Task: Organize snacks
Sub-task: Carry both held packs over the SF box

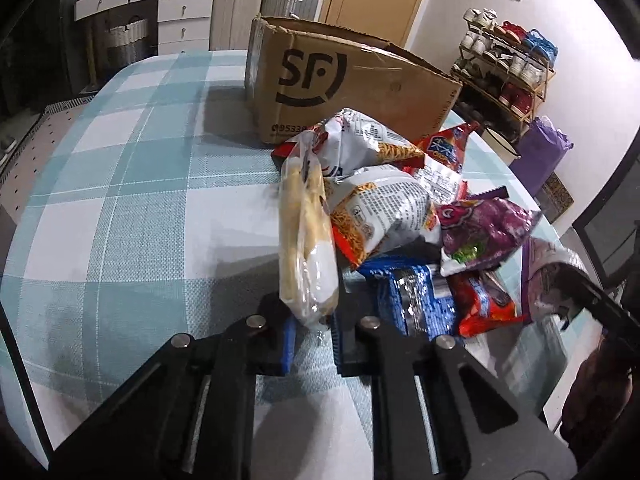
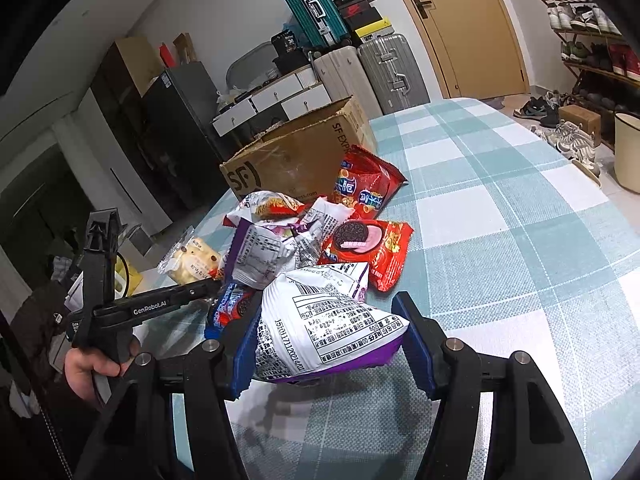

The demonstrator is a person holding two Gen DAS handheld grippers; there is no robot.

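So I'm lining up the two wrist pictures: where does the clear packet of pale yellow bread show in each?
Left wrist view: the clear packet of pale yellow bread stands on end at centre, its lower end pinched in the left gripper.
Right wrist view: it lies small at centre-left, beyond the left gripper's black arm.
Shared landmark: the brown cardboard box marked SF, behind the snack pile in both.

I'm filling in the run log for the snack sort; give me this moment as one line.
left gripper: shut on clear pastry pack | right gripper: holding white-purple bag | cardboard box: behind pile
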